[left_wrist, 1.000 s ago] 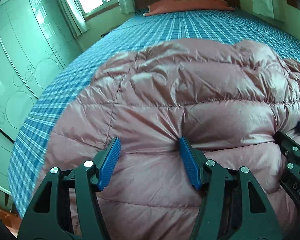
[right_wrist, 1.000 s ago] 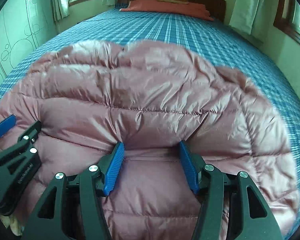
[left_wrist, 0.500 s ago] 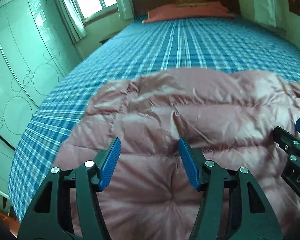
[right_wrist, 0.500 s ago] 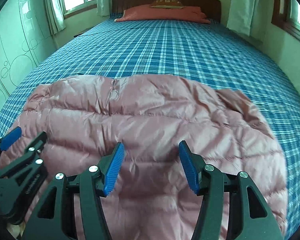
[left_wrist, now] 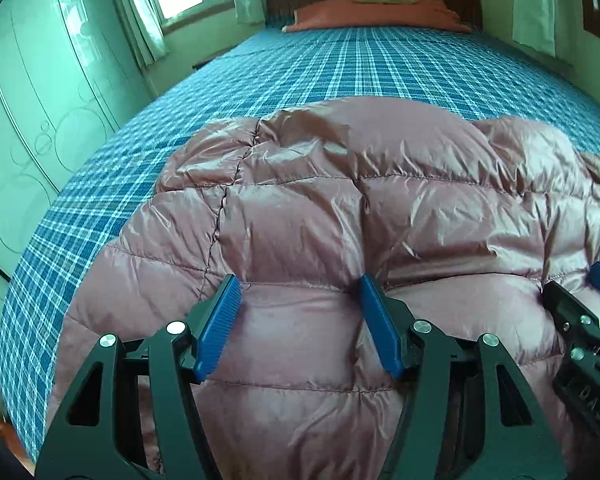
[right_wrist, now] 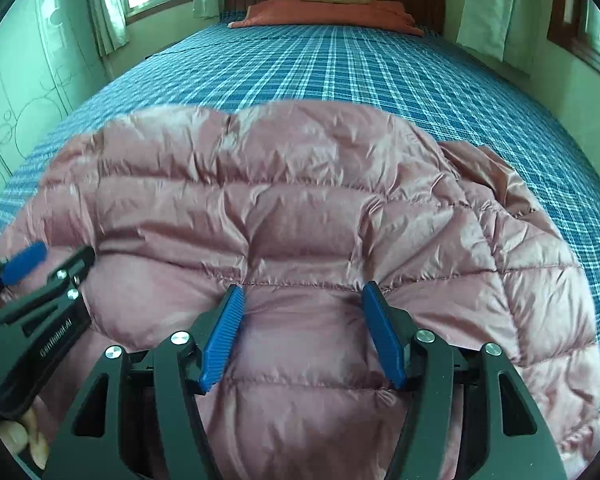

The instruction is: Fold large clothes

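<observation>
Blue plaid bed sheet [left_wrist: 340, 76] carries your pink quilted puffer jacket [left_wrist: 360, 208]. Your left gripper [left_wrist: 300, 320], lettered "GenRobot.AI", pinches a jacket bulge. Your right gripper [right_wrist: 302, 328] is opening, jacket bulging between its jaws.

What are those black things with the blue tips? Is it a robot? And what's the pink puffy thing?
It isn't a robot. A person holds a pinching tool in each hand, and a small camera rides on each tool, looking along its two blue-tipped fingers. One picture comes from the left gripper, the other from the right gripper. The pink puffy jacket lies spread on a bed with a blue checked sheet. An orange pillow sits at the far end. Each tool has a bulge of the jacket between its fingers. The left one pinches it, and the right one's jaws are opening just now.
</observation>
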